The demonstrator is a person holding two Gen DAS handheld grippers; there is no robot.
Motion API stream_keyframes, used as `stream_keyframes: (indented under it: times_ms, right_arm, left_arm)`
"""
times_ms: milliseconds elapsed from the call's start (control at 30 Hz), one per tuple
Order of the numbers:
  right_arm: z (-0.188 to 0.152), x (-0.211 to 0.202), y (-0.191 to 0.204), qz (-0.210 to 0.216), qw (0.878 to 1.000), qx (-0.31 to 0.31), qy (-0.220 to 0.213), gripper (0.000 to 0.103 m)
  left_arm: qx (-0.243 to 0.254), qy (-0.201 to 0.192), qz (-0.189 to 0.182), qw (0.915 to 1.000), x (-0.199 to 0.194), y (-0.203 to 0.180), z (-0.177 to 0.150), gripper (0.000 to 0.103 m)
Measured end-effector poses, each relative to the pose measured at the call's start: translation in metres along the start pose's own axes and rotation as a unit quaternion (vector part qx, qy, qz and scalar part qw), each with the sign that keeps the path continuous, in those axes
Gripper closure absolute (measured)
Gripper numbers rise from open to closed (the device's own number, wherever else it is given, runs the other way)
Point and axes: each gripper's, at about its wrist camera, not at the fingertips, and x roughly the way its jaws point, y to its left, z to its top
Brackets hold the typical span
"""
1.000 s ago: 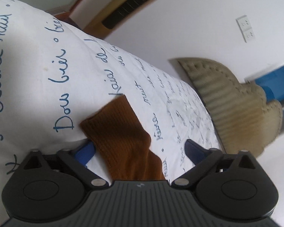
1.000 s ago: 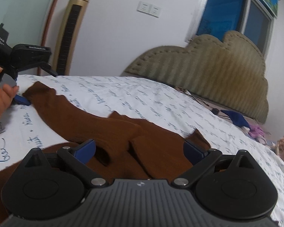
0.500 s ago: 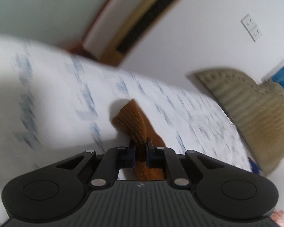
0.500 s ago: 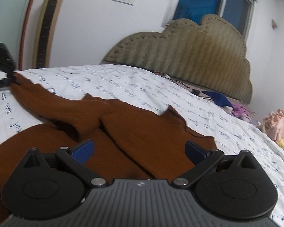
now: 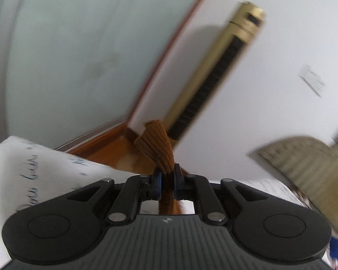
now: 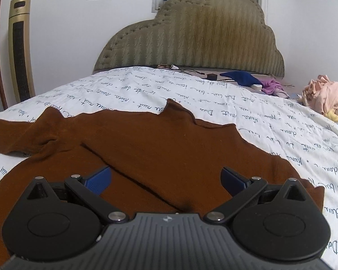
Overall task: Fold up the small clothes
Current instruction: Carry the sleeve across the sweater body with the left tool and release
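Note:
A small brown knit garment (image 6: 146, 144) lies spread on a bed with a white sheet printed in blue script (image 6: 214, 94). One sleeve (image 6: 15, 135) runs off to the left edge of the right wrist view. My left gripper (image 5: 166, 177) is shut on the ribbed cuff of that sleeve (image 5: 156, 148), which sticks up between the pads, lifted above the sheet (image 5: 33, 171). My right gripper (image 6: 165, 178) hovers open over the garment's body, with nothing between its blue pads (image 6: 99, 178).
A padded olive headboard (image 6: 191, 40) closes the far end of the bed. A gold tower fan (image 6: 19, 58) stands by the wall at left. Blue, purple and pink clothes (image 6: 322, 94) are heaped at the far right. Wooden floor (image 5: 106, 148) shows past the bed's edge.
My left gripper shut on the sleeve cuff and rose, tilting up toward the wall. My right gripper slid to the right over the garment, staying open.

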Motion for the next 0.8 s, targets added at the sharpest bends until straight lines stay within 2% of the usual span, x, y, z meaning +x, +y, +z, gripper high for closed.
stream_keyframes:
  times_ms: [67,133,233,300,467,600,800]
  right_arm:
    - [0.0,-0.001,-0.005,0.0,1.0,0.011,-0.001,0.002]
    - [0.001,-0.004,-0.01,-0.001,1.0,0.021,-0.003,0.002]
    - [0.001,-0.008,-0.018,-0.007,0.999,0.034,-0.008,0.002]
    - [0.001,-0.011,-0.024,-0.012,0.999,0.041,-0.011,0.002]
    - [-0.001,-0.017,-0.041,-0.023,0.998,0.052,-0.013,0.002]
    - [-0.002,-0.023,-0.056,-0.037,0.997,0.063,-0.015,0.002]
    - [-0.009,-0.03,-0.077,-0.056,0.996,0.074,-0.011,0.001]
  left_arm:
    - [0.031,0.014,-0.045,0.9984,-0.007,-0.022,-0.01,0.094]
    - [0.07,0.033,-0.096,0.9924,-0.018,-0.046,-0.024,0.094]
    - [0.119,0.069,-0.164,0.9768,-0.031,-0.084,-0.05,0.094]
    - [0.147,0.084,-0.195,0.9662,-0.039,-0.111,-0.071,0.094]
    - [0.198,0.119,-0.246,0.9413,-0.061,-0.157,-0.12,0.094]
    - [0.231,0.132,-0.277,0.9234,-0.078,-0.187,-0.153,0.094]
    - [0.27,0.156,-0.306,0.8993,-0.11,-0.218,-0.201,0.094]
